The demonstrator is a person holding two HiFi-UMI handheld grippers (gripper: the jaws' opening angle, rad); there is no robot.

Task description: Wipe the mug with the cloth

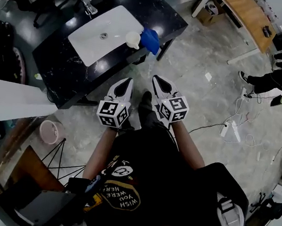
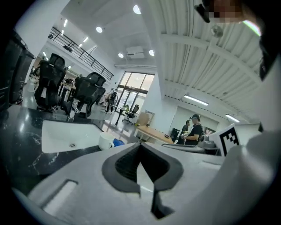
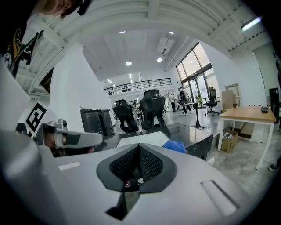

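Observation:
A white mug (image 1: 132, 39) stands on the black counter (image 1: 55, 65) at the right end of the white sink (image 1: 97, 34). A crumpled blue cloth (image 1: 150, 40) lies right beside it. Both grippers are held side by side over the floor, short of the counter and apart from mug and cloth. My left gripper (image 1: 127, 82) has its jaws together with nothing between them. My right gripper (image 1: 157, 80) is likewise shut and empty. The left gripper view shows the mug (image 2: 106, 141) and cloth (image 2: 117, 142) far ahead. In the right gripper view only the cloth (image 3: 175, 146) shows.
A faucet (image 1: 87, 3) stands at the sink's far side. A wooden table (image 1: 248, 16) is at the back right, and a seated person (image 1: 277, 75) at the far right. Cables (image 1: 235, 131) lie on the floor. A pink bucket (image 1: 49, 131) sits below the counter's near end.

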